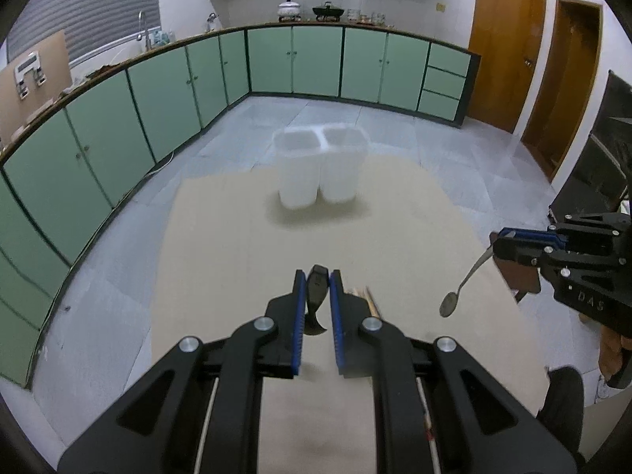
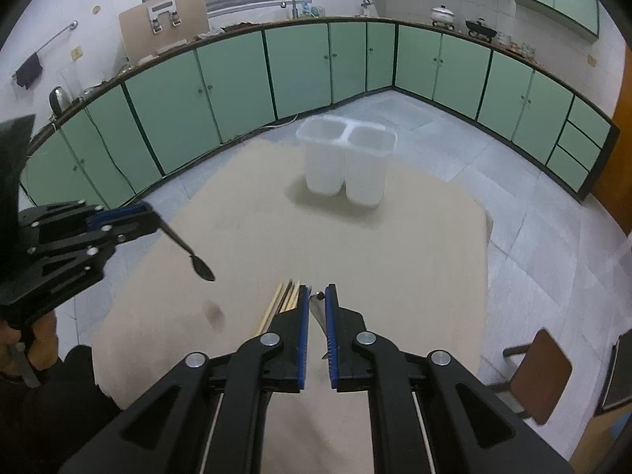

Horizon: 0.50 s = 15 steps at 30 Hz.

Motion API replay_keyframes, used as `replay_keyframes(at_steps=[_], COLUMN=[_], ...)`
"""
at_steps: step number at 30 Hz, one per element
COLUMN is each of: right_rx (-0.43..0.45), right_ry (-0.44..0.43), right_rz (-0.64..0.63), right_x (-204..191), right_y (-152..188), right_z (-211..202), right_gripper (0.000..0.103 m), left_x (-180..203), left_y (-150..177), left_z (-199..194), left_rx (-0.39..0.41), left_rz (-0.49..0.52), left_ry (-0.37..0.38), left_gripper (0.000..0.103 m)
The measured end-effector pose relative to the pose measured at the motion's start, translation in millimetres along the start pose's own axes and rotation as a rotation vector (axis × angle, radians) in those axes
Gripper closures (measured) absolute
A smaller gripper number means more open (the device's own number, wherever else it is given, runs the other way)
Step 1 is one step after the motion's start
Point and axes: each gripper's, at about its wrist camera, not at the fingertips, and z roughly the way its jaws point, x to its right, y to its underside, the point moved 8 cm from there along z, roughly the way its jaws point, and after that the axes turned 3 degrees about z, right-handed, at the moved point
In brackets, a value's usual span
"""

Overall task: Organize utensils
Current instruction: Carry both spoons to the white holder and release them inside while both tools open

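Observation:
A white two-compartment holder (image 1: 320, 166) stands upright at the far side of the beige table; it also shows in the right wrist view (image 2: 347, 164), and both compartments look empty. My left gripper (image 1: 318, 280) is shut on a dark spoon (image 1: 316, 296), held above the table; in the right wrist view the spoon (image 2: 199, 266) hangs from it (image 2: 152, 217) bowl down. My right gripper (image 2: 317, 296) is shut on a silver spoon (image 2: 318, 312); in the left wrist view that spoon (image 1: 460, 290) hangs from it (image 1: 495, 243). Wooden chopsticks (image 2: 282, 302) lie on the table under the grippers.
The beige table (image 1: 245, 245) stands in a kitchen with green cabinets (image 1: 177, 91) along the walls. A brown chair (image 2: 543, 371) stands off the table's right edge. Wooden doors (image 1: 505, 47) are at the far right.

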Motion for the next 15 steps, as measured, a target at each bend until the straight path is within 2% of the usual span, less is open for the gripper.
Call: replay_keyframes(at_steps=[4,9,12,15], right_rx=[0.03,0.086,0.115,0.131], right_ry=[0.014,0.016,0.023,0.035], right_rz=[0.004,0.034,0.057,0.069], right_x=[13,31,42,53], right_y=[-53,-136,-183,-210], right_z=[2,10,25,51], right_gripper=[0.095,0.095,0.095,0.095], left_x=[-6,-15,-22,-29], left_y=[-49,-127,-162,-190], left_z=[14,32,51,80], left_rx=[0.022,0.093,0.118,0.141], left_rz=[0.001,-0.003,-0.013,-0.034], left_ry=[0.01,-0.001,-0.005,-0.007], left_gripper=[0.092,0.092,0.092,0.092])
